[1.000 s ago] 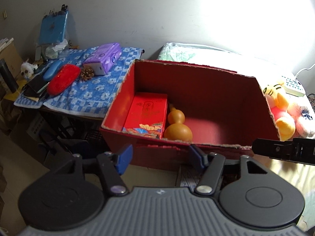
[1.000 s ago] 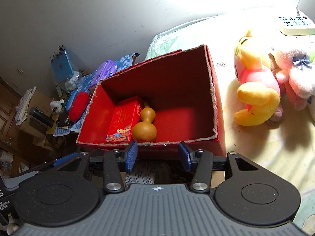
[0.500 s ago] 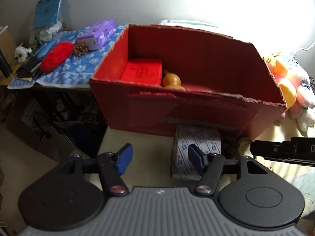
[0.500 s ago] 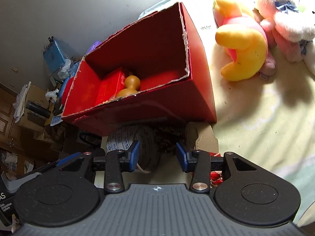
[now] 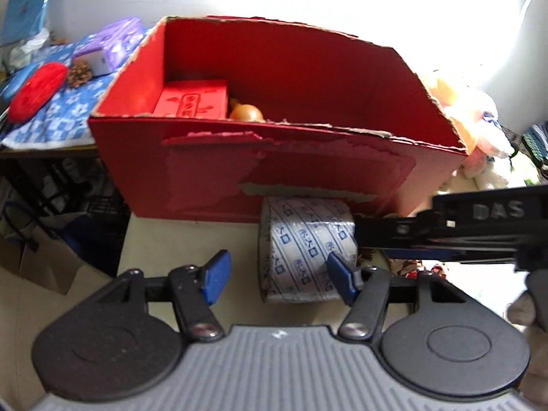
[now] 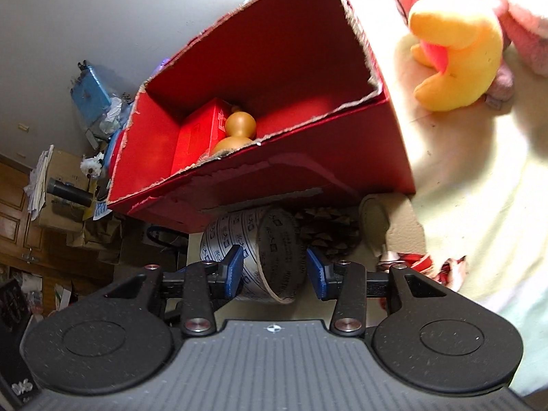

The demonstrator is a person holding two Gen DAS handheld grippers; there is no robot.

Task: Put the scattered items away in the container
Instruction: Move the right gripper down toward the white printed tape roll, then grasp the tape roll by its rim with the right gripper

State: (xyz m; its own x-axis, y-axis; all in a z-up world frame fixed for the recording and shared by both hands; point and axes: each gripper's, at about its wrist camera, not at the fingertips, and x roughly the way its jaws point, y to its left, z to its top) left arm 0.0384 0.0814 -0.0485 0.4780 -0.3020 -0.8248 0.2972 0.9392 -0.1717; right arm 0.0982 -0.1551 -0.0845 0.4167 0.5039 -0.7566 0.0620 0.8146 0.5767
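Your right gripper [image 6: 275, 272] is straddling the printed white tape roll [image 6: 270, 257] lying against the torn red cardboard box [image 6: 308, 167], jaws apart; your left gripper [image 5: 277, 275] is hovering beside it, jaws likewise spread.

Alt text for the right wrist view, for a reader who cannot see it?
The open right tool straddles a tape roll lying in front of a red box. A pine cone sits beside the roll; the box holds a gourd.
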